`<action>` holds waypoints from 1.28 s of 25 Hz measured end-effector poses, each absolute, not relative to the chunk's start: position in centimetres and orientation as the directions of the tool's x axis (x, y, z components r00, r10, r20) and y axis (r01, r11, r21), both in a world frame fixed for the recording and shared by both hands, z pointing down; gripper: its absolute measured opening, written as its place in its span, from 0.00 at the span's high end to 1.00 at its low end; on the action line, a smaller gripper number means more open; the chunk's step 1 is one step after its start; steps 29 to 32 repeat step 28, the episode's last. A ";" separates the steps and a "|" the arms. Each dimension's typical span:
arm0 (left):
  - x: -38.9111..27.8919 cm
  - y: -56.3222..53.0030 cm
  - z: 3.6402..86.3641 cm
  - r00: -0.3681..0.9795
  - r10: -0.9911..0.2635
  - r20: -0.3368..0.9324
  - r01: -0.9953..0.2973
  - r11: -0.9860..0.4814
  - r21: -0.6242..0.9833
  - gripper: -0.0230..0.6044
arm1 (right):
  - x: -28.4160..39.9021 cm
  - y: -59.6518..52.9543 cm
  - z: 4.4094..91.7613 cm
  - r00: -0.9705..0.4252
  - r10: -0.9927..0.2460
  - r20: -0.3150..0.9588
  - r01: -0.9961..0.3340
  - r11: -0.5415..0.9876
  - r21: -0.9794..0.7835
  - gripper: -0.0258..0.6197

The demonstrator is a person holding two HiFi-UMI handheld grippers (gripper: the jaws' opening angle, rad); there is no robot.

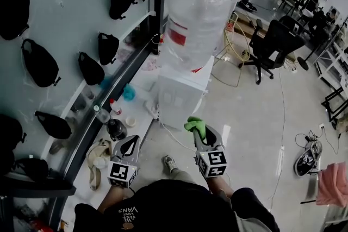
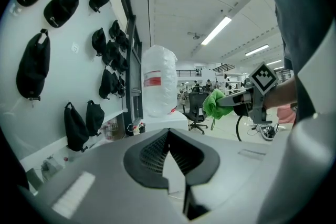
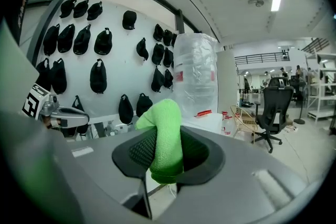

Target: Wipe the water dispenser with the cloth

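The water dispenser (image 1: 182, 94) is a white cabinet with a big clear bottle (image 1: 198, 16) on top, standing against the wall ahead of me. My right gripper (image 1: 199, 133) is shut on a green cloth (image 1: 193, 125), held just short of the cabinet's front lower corner. In the right gripper view the green cloth (image 3: 167, 147) bulges up between the fingers, with the bottle (image 3: 195, 76) beyond. My left gripper (image 1: 129, 145) hangs lower left, shut and holding nothing. In the left gripper view, the green cloth (image 2: 214, 103) shows right of the bottle (image 2: 159, 81).
Black bags (image 1: 39, 62) hang on the wall at left. Bottles and clutter (image 1: 113, 126) lie on the low ledge beside the dispenser. A black office chair (image 1: 272, 43) stands to the right, a cable runs across the floor, and shoes (image 1: 307, 160) lie at right.
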State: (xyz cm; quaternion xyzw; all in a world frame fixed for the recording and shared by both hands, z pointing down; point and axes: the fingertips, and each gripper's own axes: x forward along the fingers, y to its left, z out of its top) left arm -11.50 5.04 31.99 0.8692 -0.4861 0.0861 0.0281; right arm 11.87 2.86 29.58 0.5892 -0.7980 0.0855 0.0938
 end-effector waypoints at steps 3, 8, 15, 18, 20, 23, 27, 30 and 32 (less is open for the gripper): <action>-11.3 5.2 31.9 0.520 -0.836 0.178 -0.846 -0.533 -0.031 0.96 | 11.9 2.9 29.4 -0.295 -0.922 0.250 -0.954 0.301 -0.016 0.78; -10.8 5.5 31.6 0.524 -0.836 0.162 -0.844 -0.535 -0.031 0.96 | 11.7 3.4 29.1 -0.303 -0.921 0.245 -0.951 0.307 -0.020 0.78; -10.8 6.0 30.8 0.491 -0.861 0.130 -0.864 -0.501 -0.055 0.96 | 11.4 4.2 29.1 -0.318 -0.919 0.234 -0.946 0.323 -0.014 0.79; -10.7 6.4 30.9 0.489 -0.862 0.137 -0.864 -0.499 -0.057 0.96 | 11.4 4.6 29.2 -0.320 -0.918 0.236 -0.945 0.325 -0.018 0.79; -10.6 6.7 31.0 0.490 -0.861 0.139 -0.864 -0.501 -0.057 0.96 | 11.4 4.9 29.3 -0.322 -0.917 0.235 -0.945 0.326 -0.020 0.79; -10.4 7.2 31.2 0.494 -0.858 0.140 -0.862 -0.505 -0.054 0.96 | 11.4 5.3 29.5 -0.323 -0.917 0.233 -0.945 0.326 -0.025 0.79; -9.8 7.6 31.1 0.501 -0.855 0.135 -0.858 -0.511 -0.052 0.96 | 11.5 5.7 29.3 -0.329 -0.916 0.228 -0.943 0.332 -0.026 0.79; -9.7 7.7 31.1 0.503 -0.854 0.134 -0.857 -0.513 -0.053 0.96 | 11.5 5.8 29.3 -0.331 -0.916 0.226 -0.942 0.334 -0.026 0.79; -9.7 7.7 31.1 0.503 -0.854 0.134 -0.857 -0.513 -0.053 0.96 | 11.5 5.8 29.3 -0.331 -0.916 0.226 -0.942 0.334 -0.026 0.79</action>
